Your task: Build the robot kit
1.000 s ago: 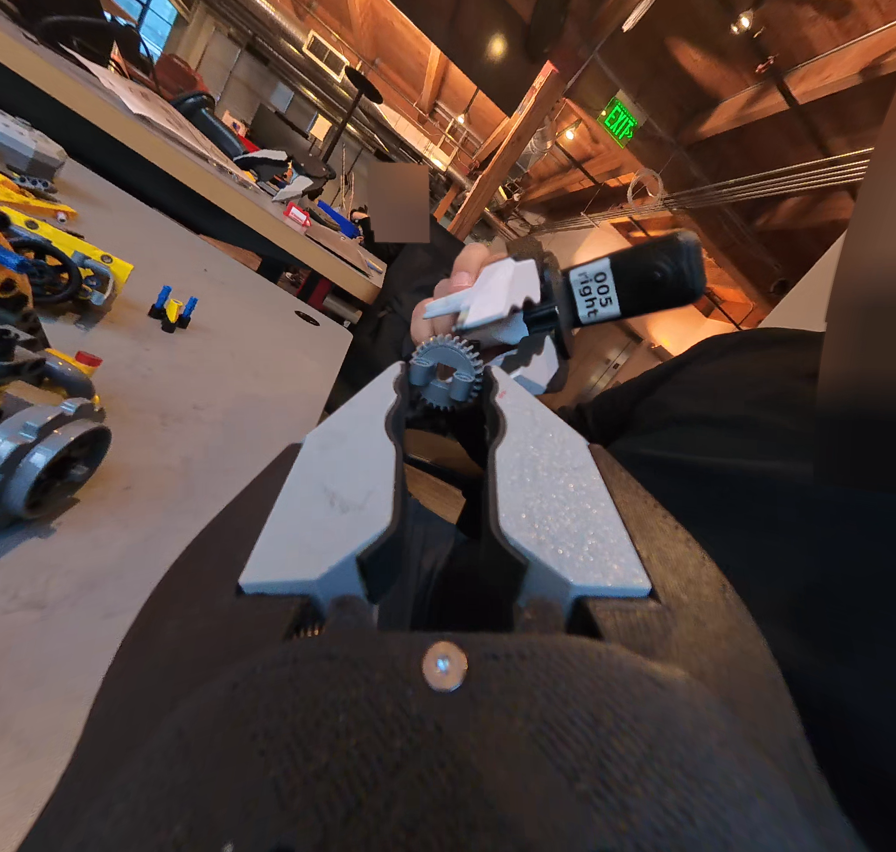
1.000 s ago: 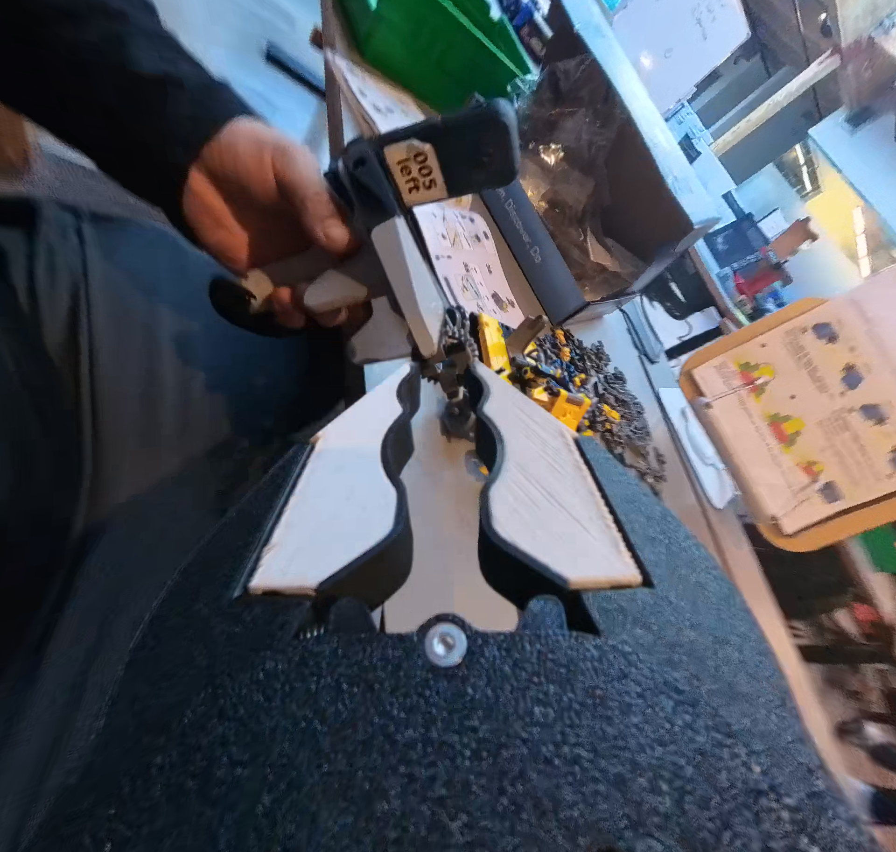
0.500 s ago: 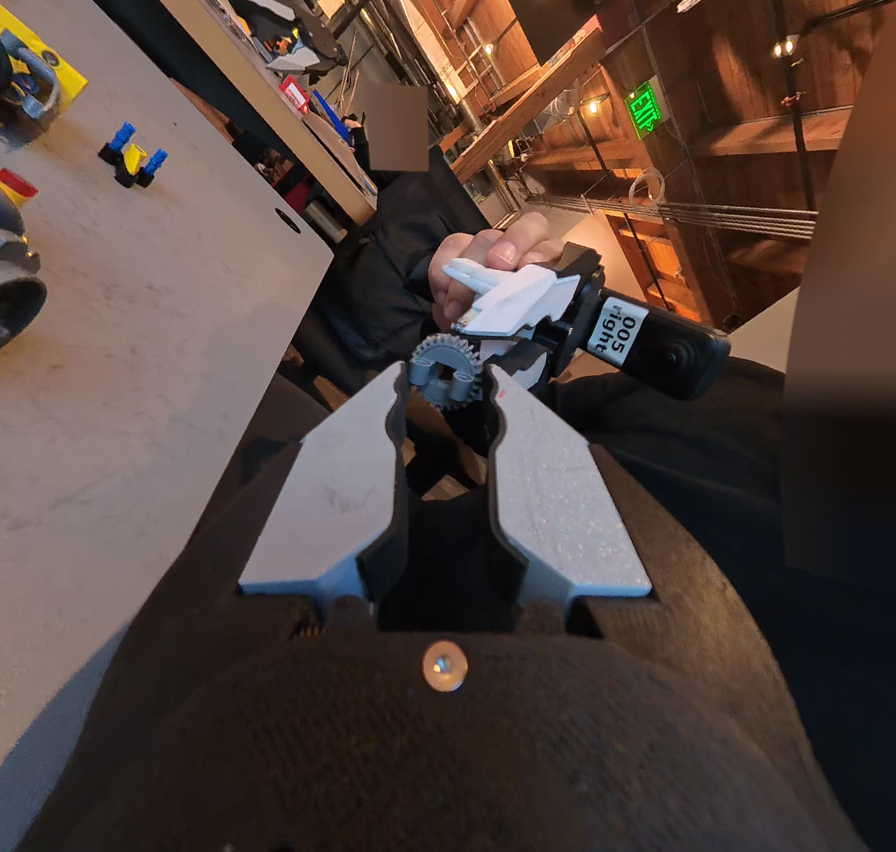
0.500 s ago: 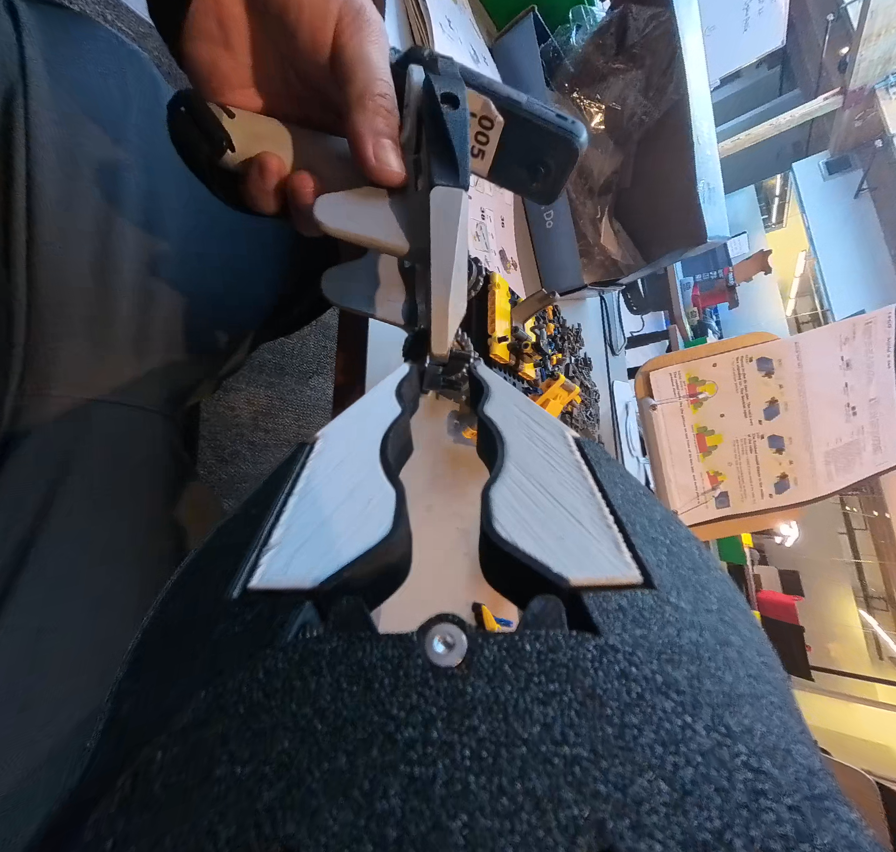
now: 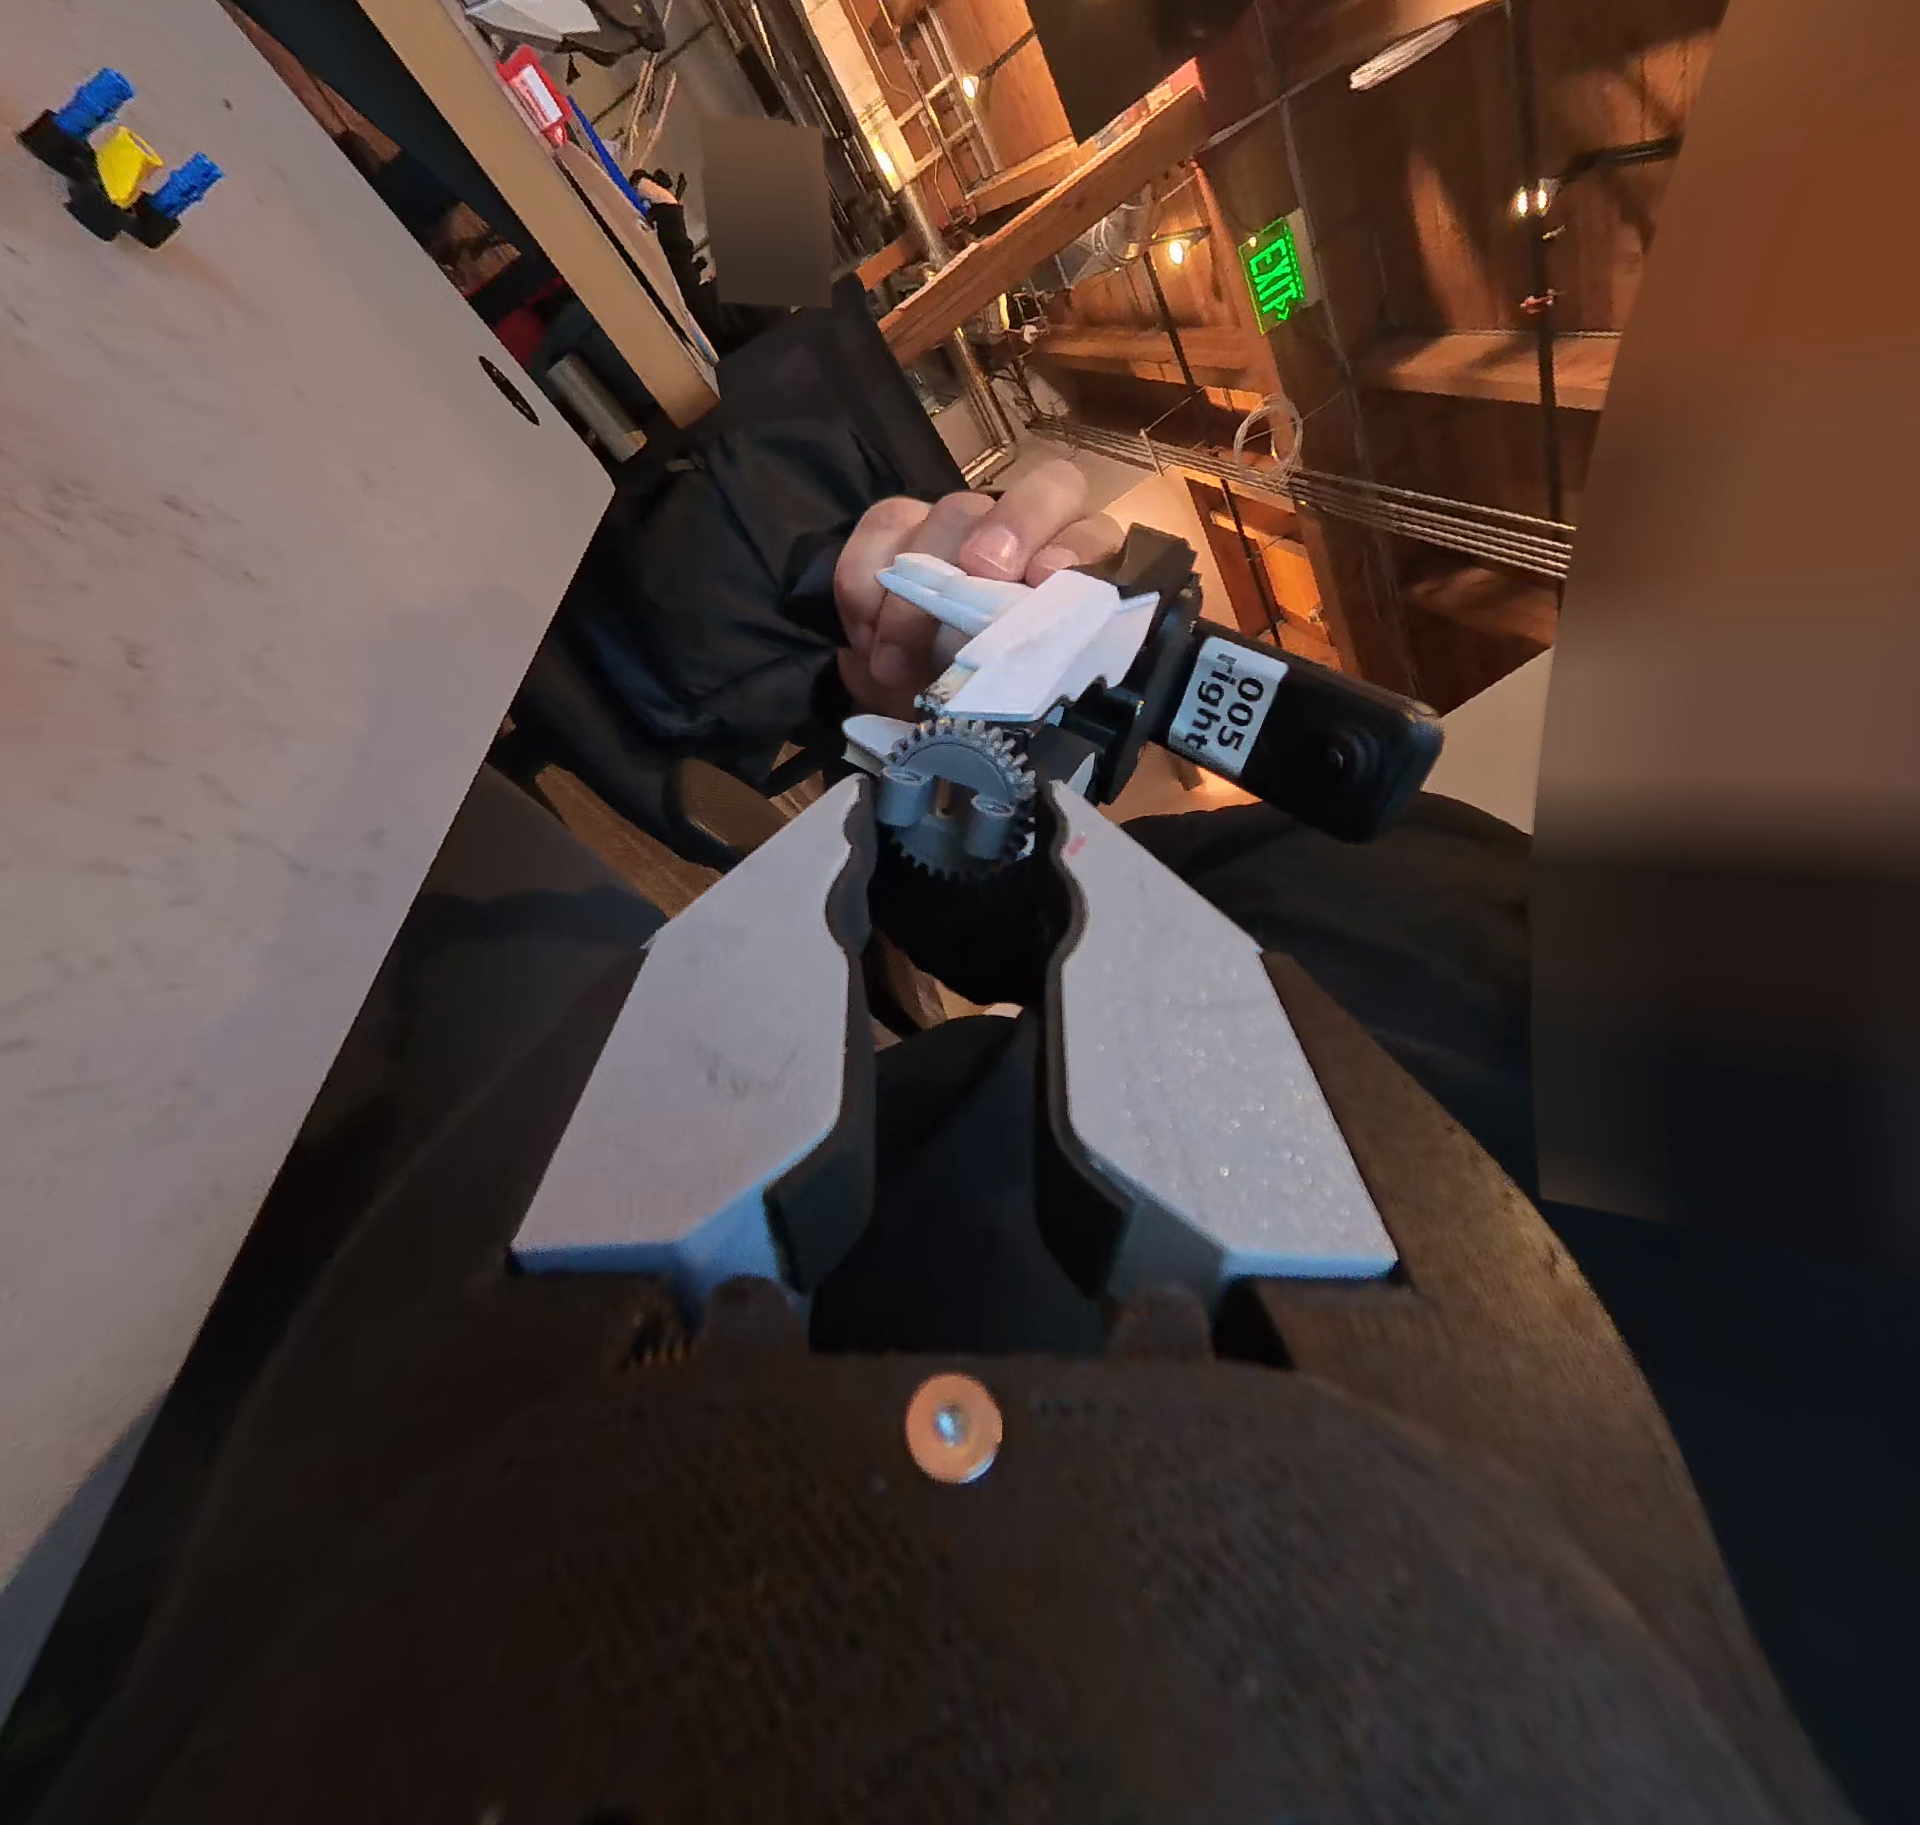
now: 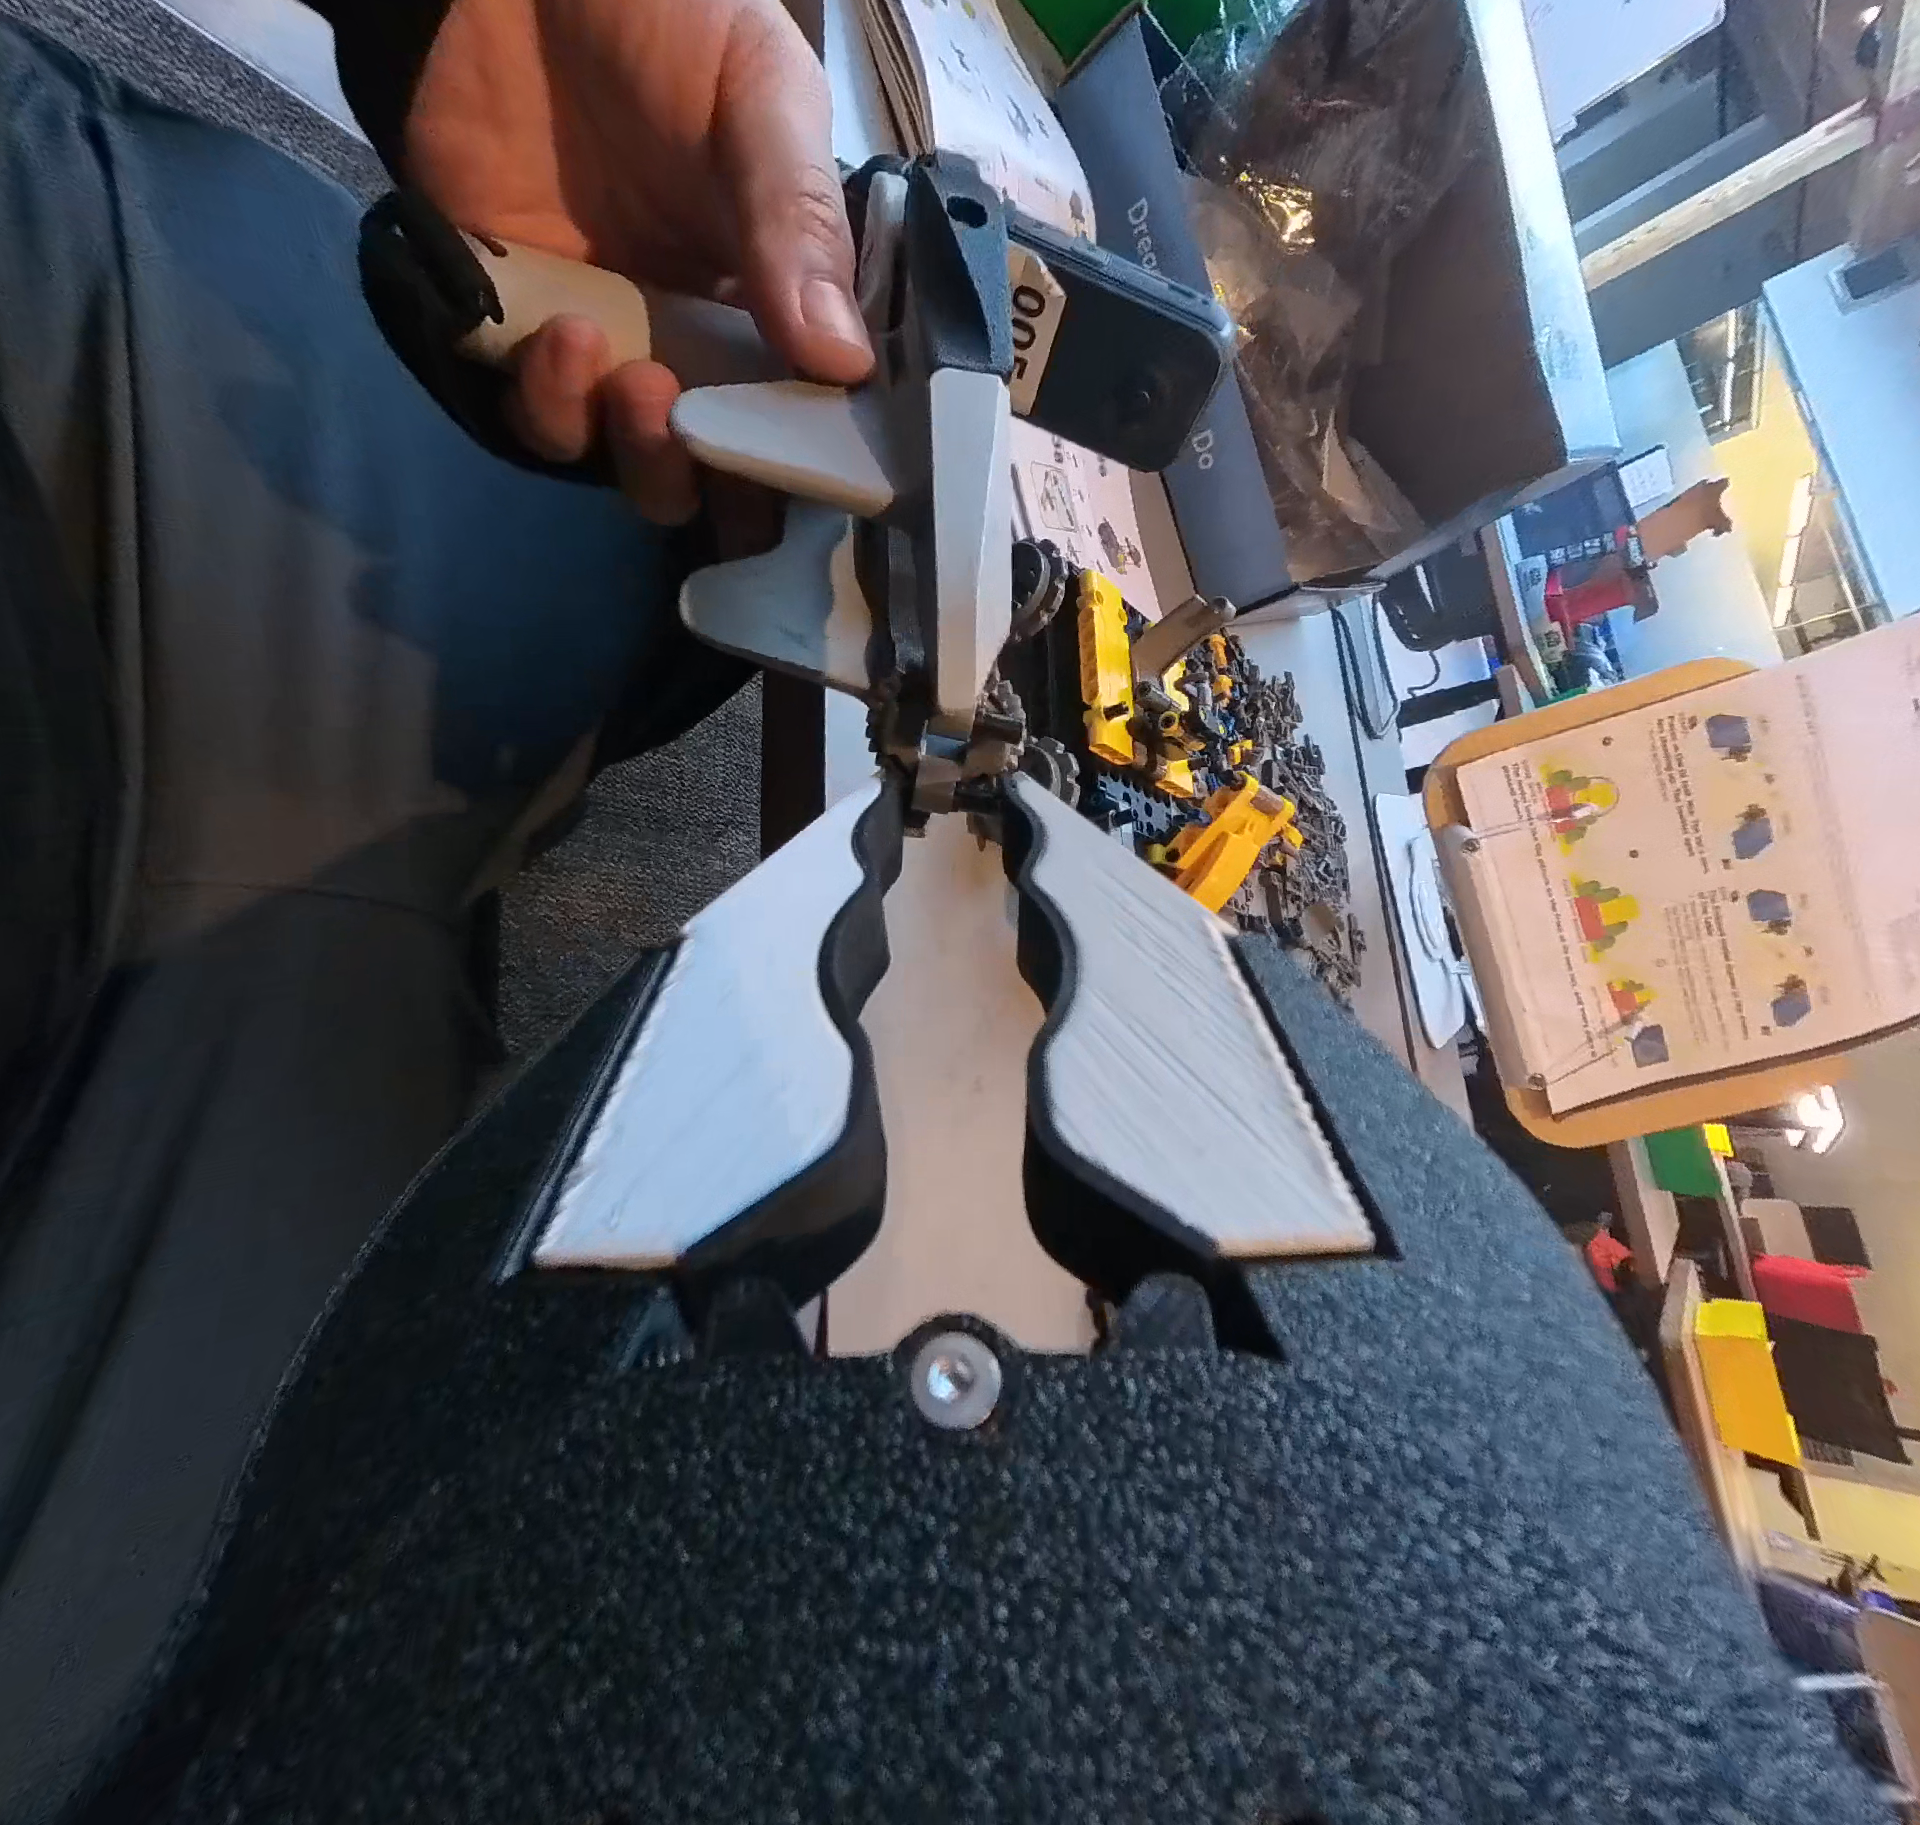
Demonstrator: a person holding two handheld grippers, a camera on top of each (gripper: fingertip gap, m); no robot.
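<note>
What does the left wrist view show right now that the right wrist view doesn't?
Only the left wrist view shows the flat face of the grey toothed gear pinched in the left gripper, a small blue, yellow and black piece on the pale table, and a green lit sign.

Only the right wrist view shows the yellow and black brick model, the loose dark parts and an instruction sheet.

Both show the two grippers meeting tip to tip at the gear; the right gripper closes on a small grey part there.
</note>
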